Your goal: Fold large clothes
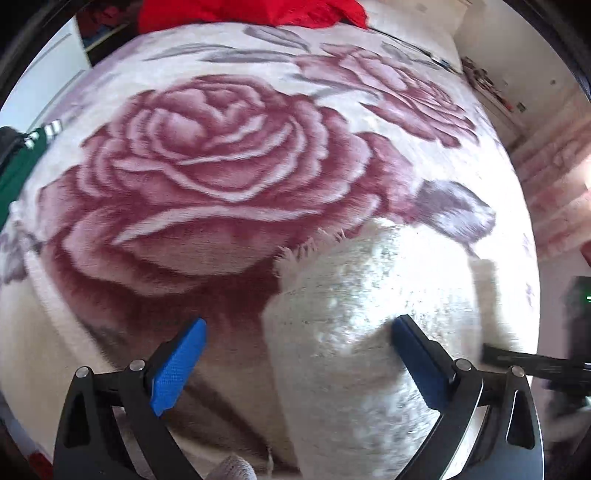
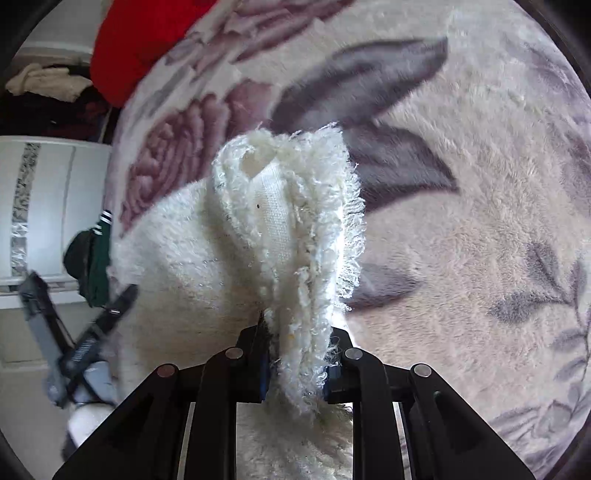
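The white fluffy garment (image 2: pixel 288 229) lies on the bed, on top of a rose-patterned blanket (image 1: pixel 207 155), with one bunched, fringed edge raised off the surface and the rest spread flat towards the left in the right wrist view. The right tongs (image 2: pixel 297 354) are pressed together on that raised edge, several layers of the shaggy fabric gathered between the fingers. The left tongs (image 1: pixel 295 365) stand spread wide, holding nothing, hovering just above the flat part of the white fluffy garment (image 1: pixel 369 332), whose fringed border rests against the large rose. The step in hand appears to be a fold, with one edge lifted to be carried over the body of the piece. To do it well, the left tongs would likely need to close on a matching point of the same edge, so both corners travel together and the fold line runs straight; a one-sided lift would tend to drag the cloth askew. The thick pile looks springy, so a deep, firm bite should hold better than a pinch at the fringe. A red cloth (image 1: pixel 251 13) sits at the far end of the bed, and a green garment with striped trim (image 1: pixel 22 162) hangs at its left edge, both well apart from the work.
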The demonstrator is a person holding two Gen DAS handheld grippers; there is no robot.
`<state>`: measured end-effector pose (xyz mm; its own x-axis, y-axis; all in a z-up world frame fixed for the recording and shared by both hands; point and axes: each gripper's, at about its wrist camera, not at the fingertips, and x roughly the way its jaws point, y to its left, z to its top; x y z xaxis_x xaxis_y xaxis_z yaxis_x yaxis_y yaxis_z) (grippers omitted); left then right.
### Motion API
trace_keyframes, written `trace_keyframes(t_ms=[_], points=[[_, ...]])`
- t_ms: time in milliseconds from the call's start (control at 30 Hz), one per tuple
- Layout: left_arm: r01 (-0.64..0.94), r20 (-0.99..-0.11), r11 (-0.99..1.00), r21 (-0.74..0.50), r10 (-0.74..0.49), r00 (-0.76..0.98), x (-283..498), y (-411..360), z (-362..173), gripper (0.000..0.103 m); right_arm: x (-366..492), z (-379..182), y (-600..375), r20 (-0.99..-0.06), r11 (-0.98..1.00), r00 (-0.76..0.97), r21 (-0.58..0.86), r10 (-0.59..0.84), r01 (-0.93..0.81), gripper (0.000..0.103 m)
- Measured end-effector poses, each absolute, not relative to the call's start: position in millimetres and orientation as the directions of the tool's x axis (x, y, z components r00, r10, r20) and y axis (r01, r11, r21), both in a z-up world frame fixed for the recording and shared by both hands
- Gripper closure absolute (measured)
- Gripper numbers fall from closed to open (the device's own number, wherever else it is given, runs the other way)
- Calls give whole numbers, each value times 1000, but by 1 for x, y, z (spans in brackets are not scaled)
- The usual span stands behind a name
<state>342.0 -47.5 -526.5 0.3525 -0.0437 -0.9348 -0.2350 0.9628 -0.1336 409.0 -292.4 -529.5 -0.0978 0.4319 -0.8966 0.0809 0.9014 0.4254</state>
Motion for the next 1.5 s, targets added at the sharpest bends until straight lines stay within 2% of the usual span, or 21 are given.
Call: trace_keyframes(t_ms=[67, 133, 167, 200, 233, 267, 367, 467, 533, 600, 667, 733, 833, 867, 967, 1033, 1067, 1100, 1267, 1333, 1500], points=[[-216, -937, 969, -124, -43, 346, 346, -57, -525, 0, 413, -559, -285, -896, 905, -133, 411, 424, 111, 80], [-211, -942, 973, -97, -21, 335, 348, -61, -514, 0, 418, -565, -285, -906, 911, -112, 396, 408, 114, 72], [-204, -942, 976, -77, -5, 335, 348, -62, -510, 0, 420, -562, -287, -905, 913, -127, 394, 406, 110, 64], [-194, -942, 979, -57, 12, 336, 346, -64, -506, 0, 422, -557, -289, -908, 918, -141, 381, 394, 111, 49], [-185, -943, 982, -46, 18, 333, 345, -64, -506, 0, 422, -547, -294, -921, 932, -152, 346, 359, 107, 41], [-177, -945, 984, -37, 23, 325, 343, -64, -509, 0, 426, -532, -299, -933, 941, -135, 323, 335, 103, 38], [-192, -949, 980, -51, 12, 314, 340, -54, -516, 0, 416, -471, -304, -963, 961, 10, 271, 271, 51, 38], [-210, -952, 976, -62, 5, 307, 339, -45, -518, 0, 401, -442, -277, -909, 909, 13, 417, 417, -10, 38], [-219, -955, 975, -42, 25, 295, 337, -42, -516, 0, 392, -455, -243, -886, 885, -90, 460, 454, -65, 39], [-231, -959, 973, 4, 69, 275, 332, -40, -511, 0, 380, -493, -205, -875, 886, -214, 458, 435, -75, 50], [-237, -960, 971, 31, 96, 264, 322, -37, -503, 1, 371, -523, -180, -869, 889, -244, 455, 430, -52, 50], [-271, -959, 962, 32, 106, 263, 308, -36, -493, 1, 367, -528, -161, -860, 881, -274, 467, 431, -80, 50], [-259, -963, 965, 33, 100, 251, 289, -40, -499, 2, 371, -505, -154, -866, 869, -252, 474, 432, -138, 49], [-252, -967, 967, 40, 101, 235, 286, -40, -508, 8, 373, -500, -163, -876, 880, -228, 458, 424, -125, 51], [-269, -966, 961, -63, 9, 259, 282, -33, -526, 36, 382, -487, -189, -906, 910, -166, 407, 390, -81, 52], [-279, -962, 955, -99, -21, 272, 286, -29, -533, 40, 391, -483, -200, -922, 924, -147, 373, 358, -85, 72], [-274, -960, 956, -107, -27, 277, 288, -30, -534, 40, 396, -488, -202, -933, 936, -146, 343, 329, -83, 94], [-268, -959, 956, -120, -41, 282, 290, -30, -537, 37, 399, -494, -202, -937, 941, -147, 329, 316, -81, 101], [-276, -954, 947, -164, -80, 290, 299, -29, -550, 29, 413, -547, -177, -958, 964, -167, 251, 235, -84, 103], [-319, -958, 927, -198, -115, 263, 301, -23, -541, 29, 415, -544, -173, -957, 967, -183, 242, 224, -79, 103], [-337, -945, 914, -228, -123, 304, 277, -28, -496, 32, 426, -494, -205, -896, 914, -192, 404, 401, 26, 98]])
